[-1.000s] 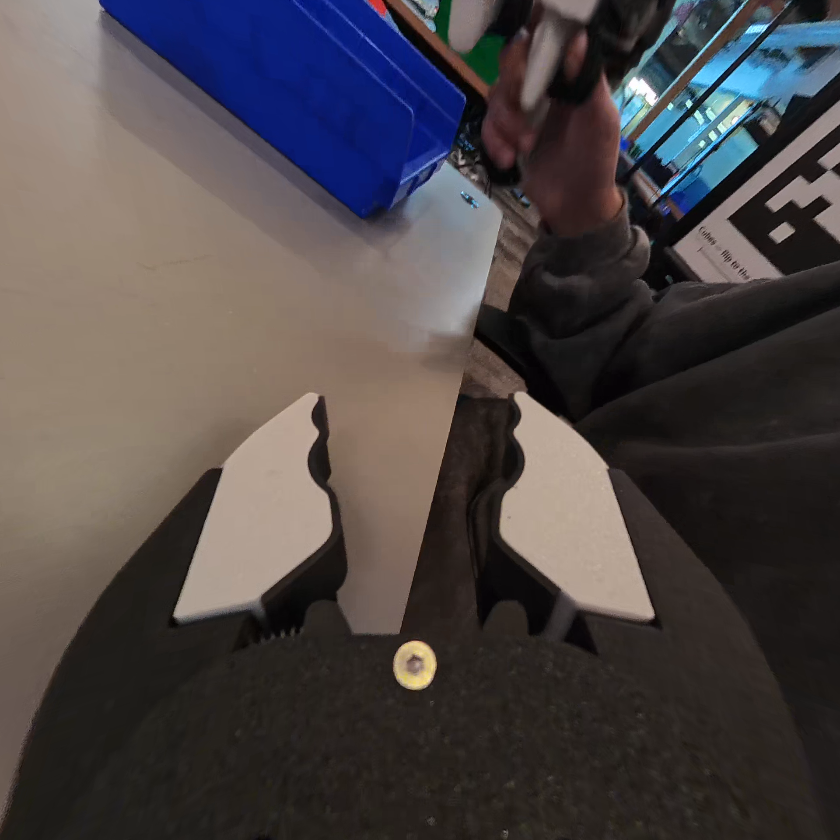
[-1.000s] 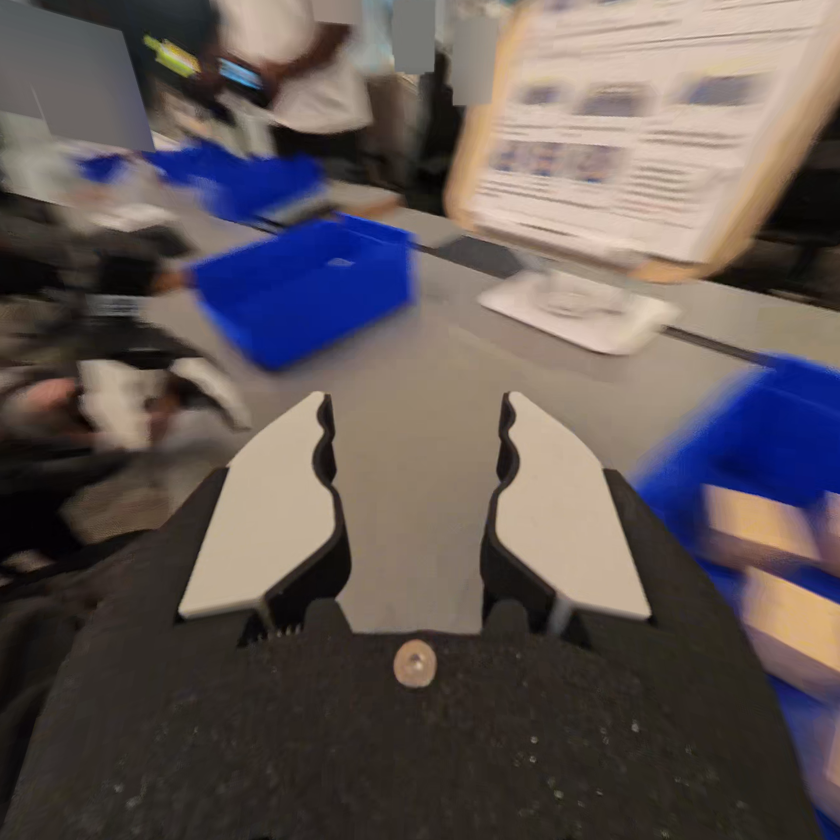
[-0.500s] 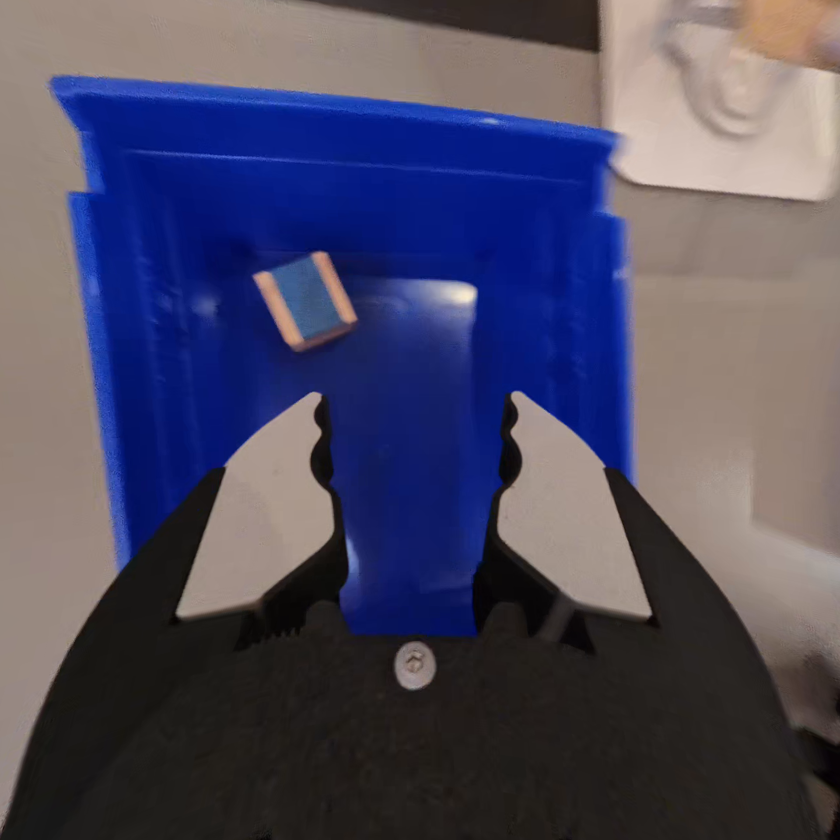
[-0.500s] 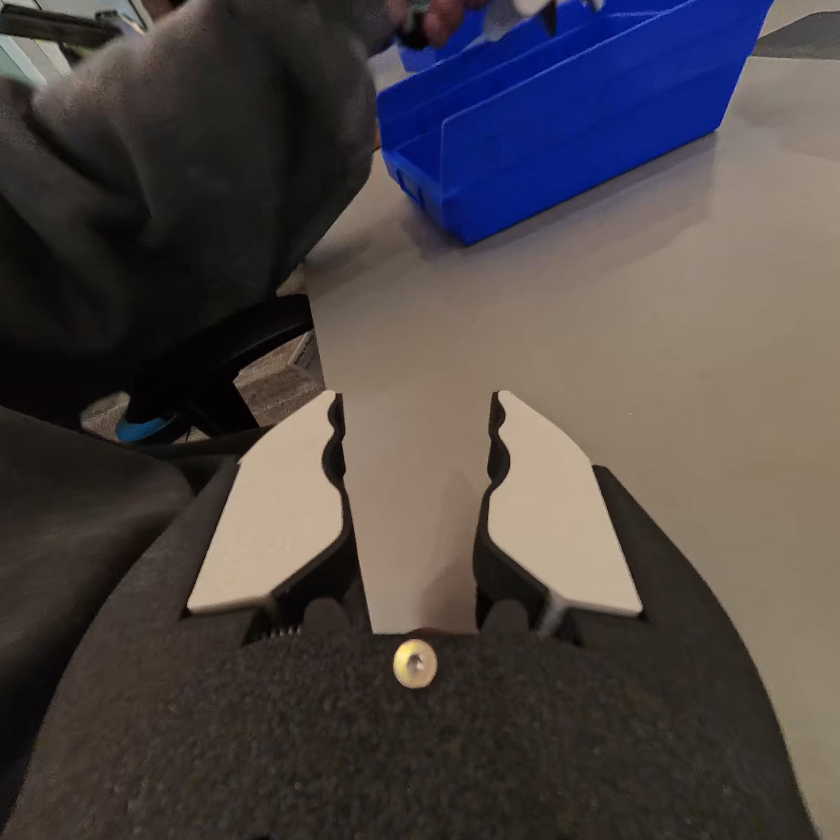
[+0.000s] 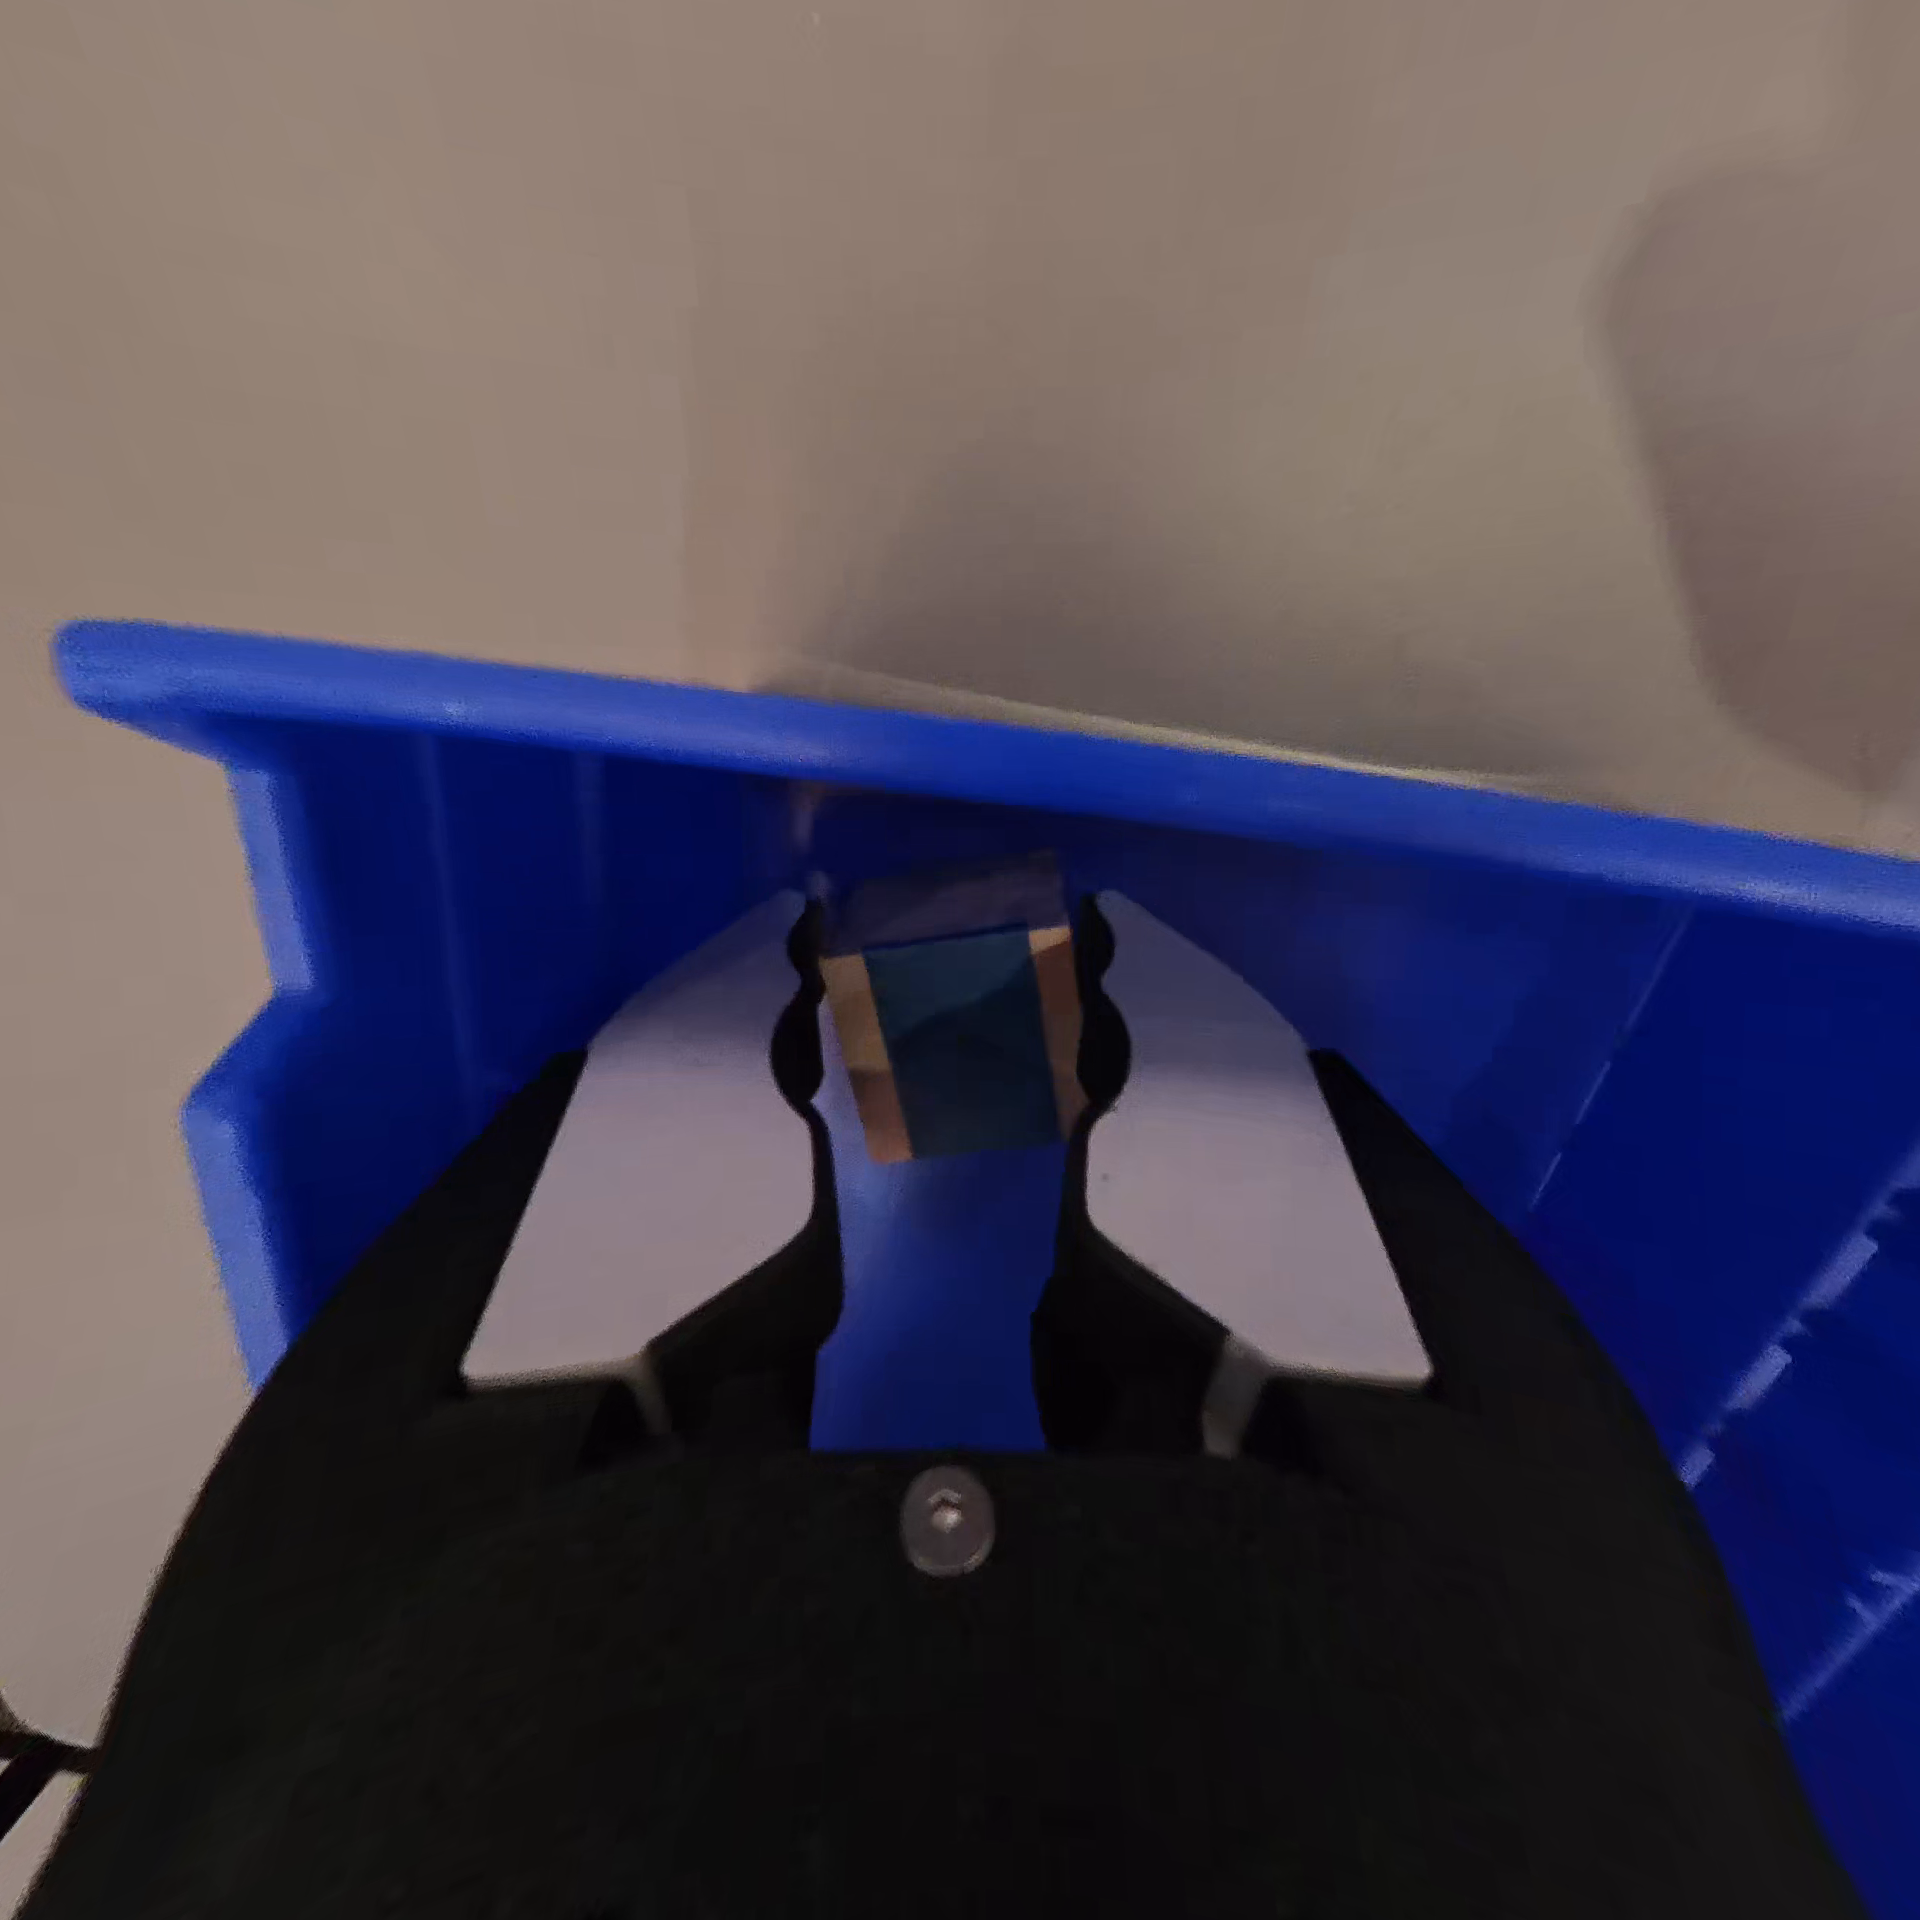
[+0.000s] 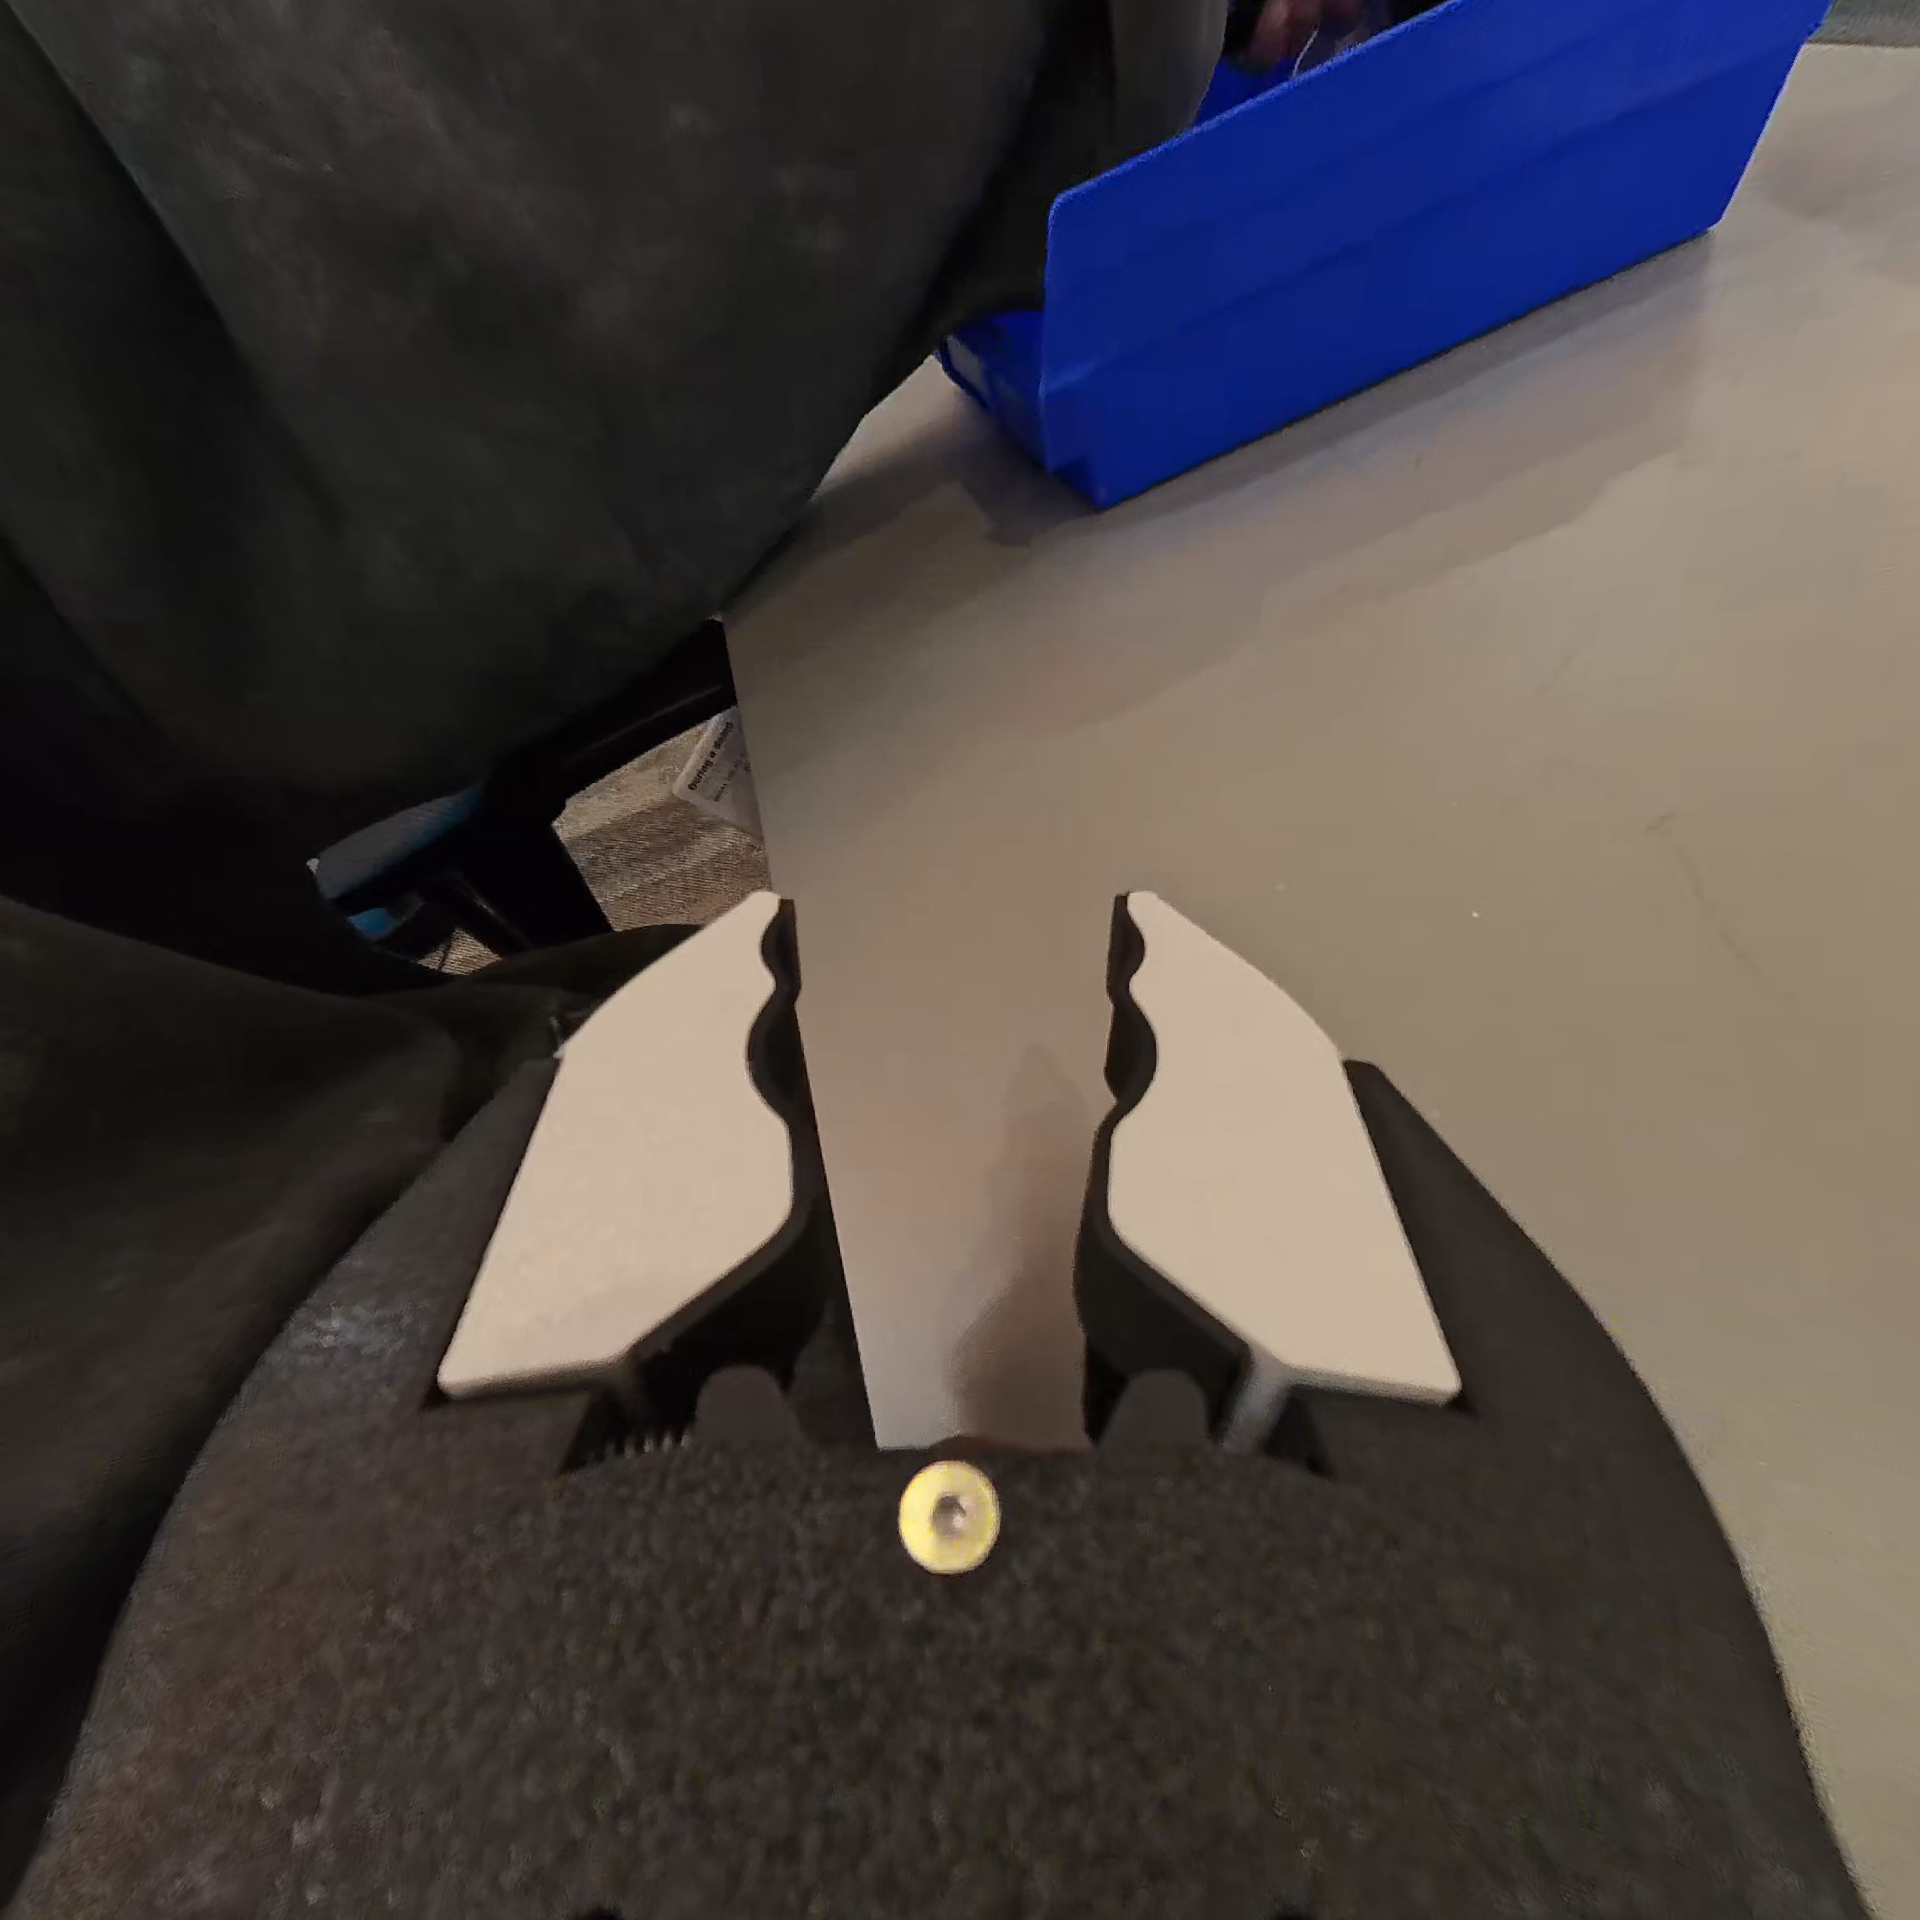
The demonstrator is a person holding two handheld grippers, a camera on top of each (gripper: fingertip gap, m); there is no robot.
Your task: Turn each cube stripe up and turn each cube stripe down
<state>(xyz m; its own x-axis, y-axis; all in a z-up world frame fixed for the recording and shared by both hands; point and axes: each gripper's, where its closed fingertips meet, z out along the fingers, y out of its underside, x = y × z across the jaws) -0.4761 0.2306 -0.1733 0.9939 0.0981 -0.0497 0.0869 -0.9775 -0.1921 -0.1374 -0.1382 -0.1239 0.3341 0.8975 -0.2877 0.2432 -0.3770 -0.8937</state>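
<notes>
In the left wrist view a wooden cube (image 5: 956,1049) with a blue stripe on its upper face lies inside a blue bin (image 5: 623,707), near the bin's far wall. My left gripper (image 5: 948,997) is down in the bin and shut on the cube, with a pad against each of its two wooden sides. The cube sits slightly skewed between the pads. My right gripper (image 6: 951,935) is open and empty, low over the grey table (image 6: 1455,831) near its edge. The same or another blue bin (image 6: 1403,260) shows far off in the right wrist view.
The bin's walls (image 5: 1558,1039) stand close around my left fingers. A person's dark sleeve (image 6: 416,364) fills the left of the right wrist view. The table's edge (image 6: 743,748) runs just left of my right gripper, with floor and a chair base below.
My left gripper swung from the table's edge to over the bin, went down into it and closed on the striped cube. My right gripper turned toward the table's edge and narrowed a little, holding nothing.
</notes>
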